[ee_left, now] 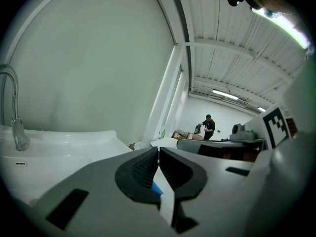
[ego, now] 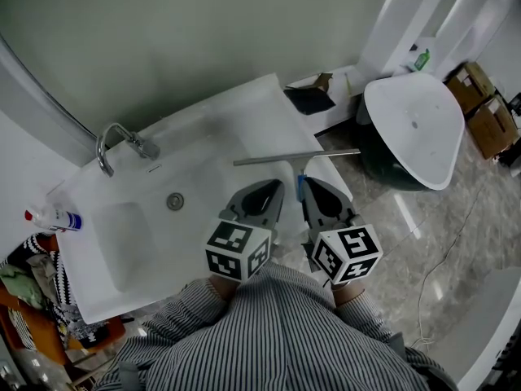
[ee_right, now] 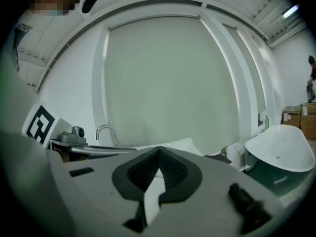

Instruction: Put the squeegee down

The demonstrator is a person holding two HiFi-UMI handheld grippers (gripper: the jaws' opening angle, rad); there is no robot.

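The squeegee lies at the right end of the white counter (ego: 244,108), its long metal blade (ego: 297,157) running left to right and its blue handle (ego: 300,187) pointing back toward me. My left gripper (ego: 275,187) and right gripper (ego: 313,184) hover side by side just behind the blade, with the handle between them. In the left gripper view the jaws (ee_left: 158,149) are shut, pads together, and a bit of the blue handle (ee_left: 156,187) shows below them. The right gripper (ee_right: 159,149) is shut with nothing between its pads.
A sink basin (ego: 122,243) with a chrome faucet (ego: 122,141) fills the counter's left half. A spray bottle (ego: 53,217) stands at the far left. A white freestanding tub (ego: 411,125) and cardboard boxes (ego: 480,104) are to the right. A person (ee_left: 208,126) stands far off.
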